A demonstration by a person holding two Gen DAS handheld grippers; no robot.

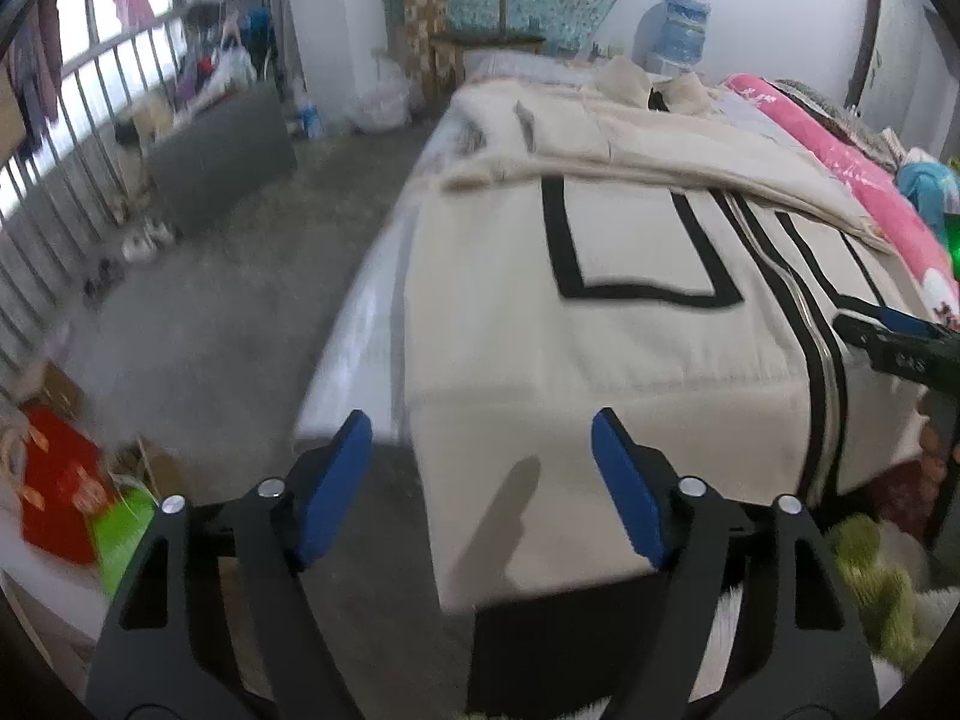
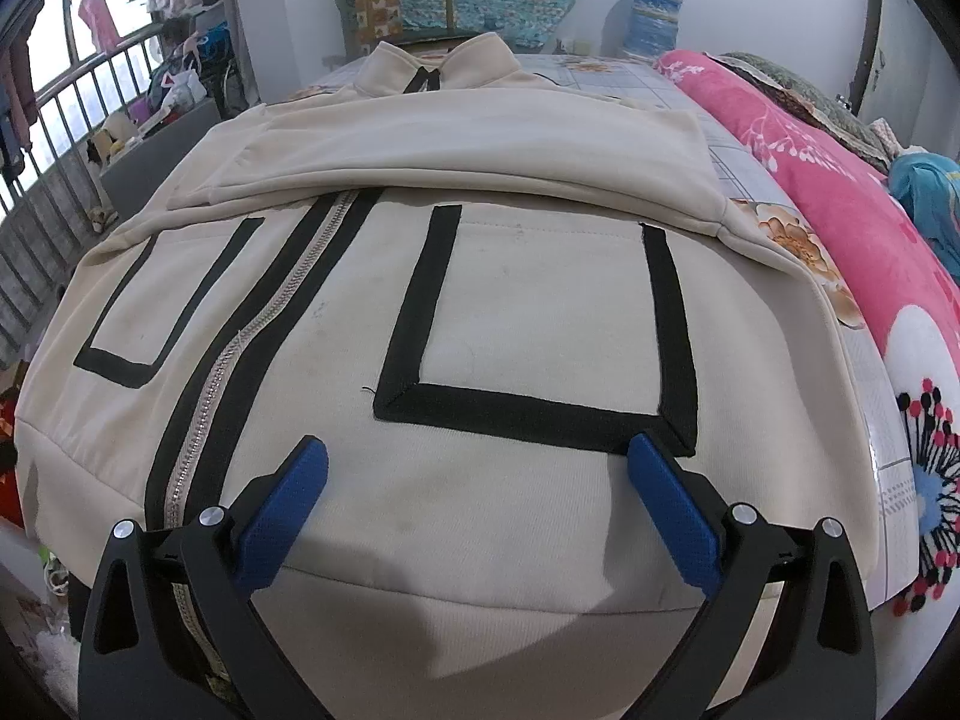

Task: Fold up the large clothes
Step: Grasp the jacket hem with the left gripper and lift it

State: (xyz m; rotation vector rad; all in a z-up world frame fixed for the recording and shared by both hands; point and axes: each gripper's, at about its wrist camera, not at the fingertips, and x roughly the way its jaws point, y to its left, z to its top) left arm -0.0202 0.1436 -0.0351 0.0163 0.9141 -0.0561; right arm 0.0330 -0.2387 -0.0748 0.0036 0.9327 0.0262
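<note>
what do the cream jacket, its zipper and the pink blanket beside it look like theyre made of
Cream jacket: looks like thick matte knit, perhaps cotton fleece; soft rounded folds, no shine.
Zipper: likely metal; silvery teeth glint.
Pink blanket: seems plush fleece; fuzzy, printed with white flowers.

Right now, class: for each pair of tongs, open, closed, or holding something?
Left tongs: open, nothing between the pads, above the jacket's hem.
Right tongs: open, holding nothing, above the jacket's front.
</note>
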